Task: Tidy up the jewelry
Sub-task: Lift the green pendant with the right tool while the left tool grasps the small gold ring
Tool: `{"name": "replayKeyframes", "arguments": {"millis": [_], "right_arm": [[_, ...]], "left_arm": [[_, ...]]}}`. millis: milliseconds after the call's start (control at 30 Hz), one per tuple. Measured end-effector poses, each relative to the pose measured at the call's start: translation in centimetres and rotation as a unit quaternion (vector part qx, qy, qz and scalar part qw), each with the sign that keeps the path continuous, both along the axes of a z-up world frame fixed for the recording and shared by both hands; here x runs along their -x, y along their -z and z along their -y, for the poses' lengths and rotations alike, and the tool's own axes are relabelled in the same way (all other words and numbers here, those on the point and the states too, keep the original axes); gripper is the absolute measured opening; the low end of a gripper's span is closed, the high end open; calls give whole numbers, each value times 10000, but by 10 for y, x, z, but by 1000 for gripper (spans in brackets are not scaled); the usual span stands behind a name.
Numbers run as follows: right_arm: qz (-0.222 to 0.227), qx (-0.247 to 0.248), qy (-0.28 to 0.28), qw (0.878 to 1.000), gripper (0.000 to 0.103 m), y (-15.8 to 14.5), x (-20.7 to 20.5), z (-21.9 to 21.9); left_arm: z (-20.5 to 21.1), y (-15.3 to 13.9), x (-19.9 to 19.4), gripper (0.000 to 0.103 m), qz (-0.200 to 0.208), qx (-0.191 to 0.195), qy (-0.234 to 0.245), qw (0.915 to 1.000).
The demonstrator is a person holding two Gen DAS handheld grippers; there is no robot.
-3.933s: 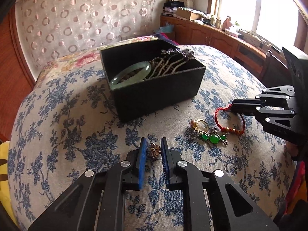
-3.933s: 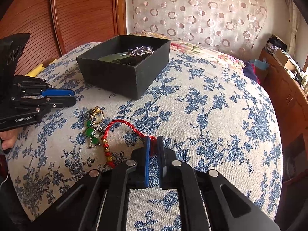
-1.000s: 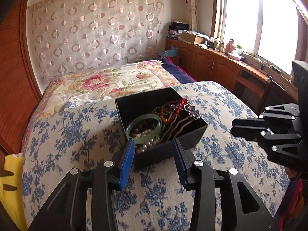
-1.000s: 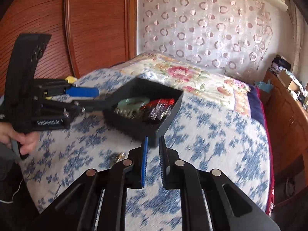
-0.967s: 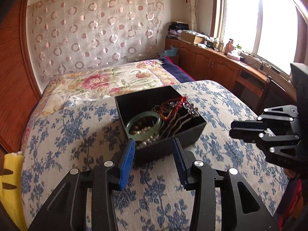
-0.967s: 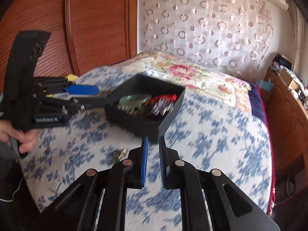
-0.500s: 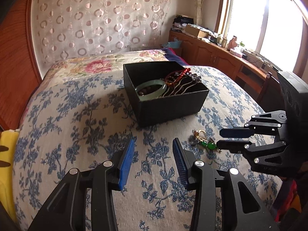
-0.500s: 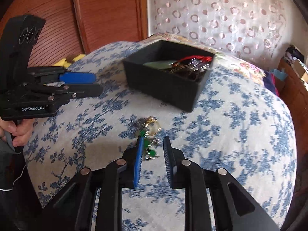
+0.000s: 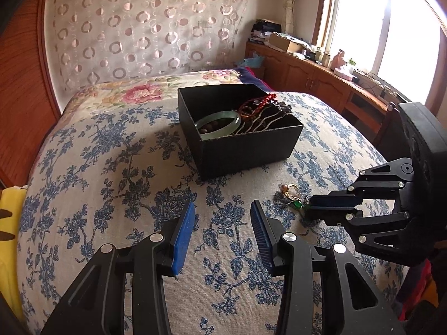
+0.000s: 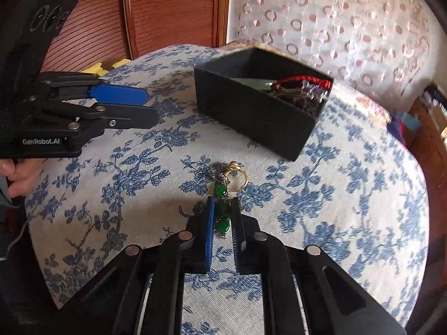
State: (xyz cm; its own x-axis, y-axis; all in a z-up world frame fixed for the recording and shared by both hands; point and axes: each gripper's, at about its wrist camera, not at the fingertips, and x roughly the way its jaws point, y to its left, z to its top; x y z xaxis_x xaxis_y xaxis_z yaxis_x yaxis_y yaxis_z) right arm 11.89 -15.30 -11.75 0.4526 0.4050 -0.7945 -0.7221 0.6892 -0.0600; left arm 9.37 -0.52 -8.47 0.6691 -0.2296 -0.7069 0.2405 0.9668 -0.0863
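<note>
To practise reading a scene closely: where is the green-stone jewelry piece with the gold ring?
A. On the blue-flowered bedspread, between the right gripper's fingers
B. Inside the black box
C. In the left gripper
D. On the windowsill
A: the green-stone jewelry piece lies on the blue-flowered bedspread between the right gripper's fingers, outside the black box.

Bedroom scene: bed (image 9: 83, 167) with a blue-floral cover, circle-patterned curtain (image 9: 139, 28) behind it, cluttered wooden cabinets (image 9: 307, 75) under a bright window (image 9: 363, 22).

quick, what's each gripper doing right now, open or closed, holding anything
Left gripper: open, holding nothing, above the bedspread.
Right gripper: jaws just closing on the green-stone jewelry lying on the bedspread.
</note>
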Motion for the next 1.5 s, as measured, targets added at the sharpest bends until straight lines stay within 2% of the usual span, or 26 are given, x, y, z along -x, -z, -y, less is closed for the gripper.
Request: {"name": "replayKeyframes", "arguments": {"millis": [133, 200, 533, 733, 833, 1033, 1133, 1200, 1367, 1500], "right_arm": [[-13, -136, 57, 9999, 13, -5, 7, 13], [2, -220, 127, 9997, 13, -10, 9, 21], [278, -429, 613, 9968, 13, -33, 11, 68], [377, -542, 764, 9949, 13, -39, 8, 81], [382, -531, 788, 9947, 13, -38, 7, 81], [350, -546, 809, 9946, 13, -36, 6, 83], [339, -549, 799, 9947, 13, -35, 7, 83], [327, -550, 796, 9948, 13, -34, 7, 83], [344, -558, 787, 9947, 13, -35, 6, 82], [424, -595, 754, 9945, 13, -44, 4, 80]], "left_arm": [[9, 1, 0, 41, -14, -33, 100, 9999], [14, 3, -2, 46, -29, -41, 146, 9999], [46, 13, -13, 47, -216, -113, 473, 9986], [63, 16, -30, 47, -302, -77, 587, 9978], [71, 17, -35, 40, -371, -12, 694, 9969], [81, 23, -43, 16, -489, -1, 806, 9955], [83, 26, -43, 15, -518, -49, 838, 9951], [83, 28, -43, 10, -544, -62, 842, 9949], [81, 25, -42, 10, -479, -110, 796, 9956], [74, 11, -37, 10, -288, -75, 757, 9967]]}}
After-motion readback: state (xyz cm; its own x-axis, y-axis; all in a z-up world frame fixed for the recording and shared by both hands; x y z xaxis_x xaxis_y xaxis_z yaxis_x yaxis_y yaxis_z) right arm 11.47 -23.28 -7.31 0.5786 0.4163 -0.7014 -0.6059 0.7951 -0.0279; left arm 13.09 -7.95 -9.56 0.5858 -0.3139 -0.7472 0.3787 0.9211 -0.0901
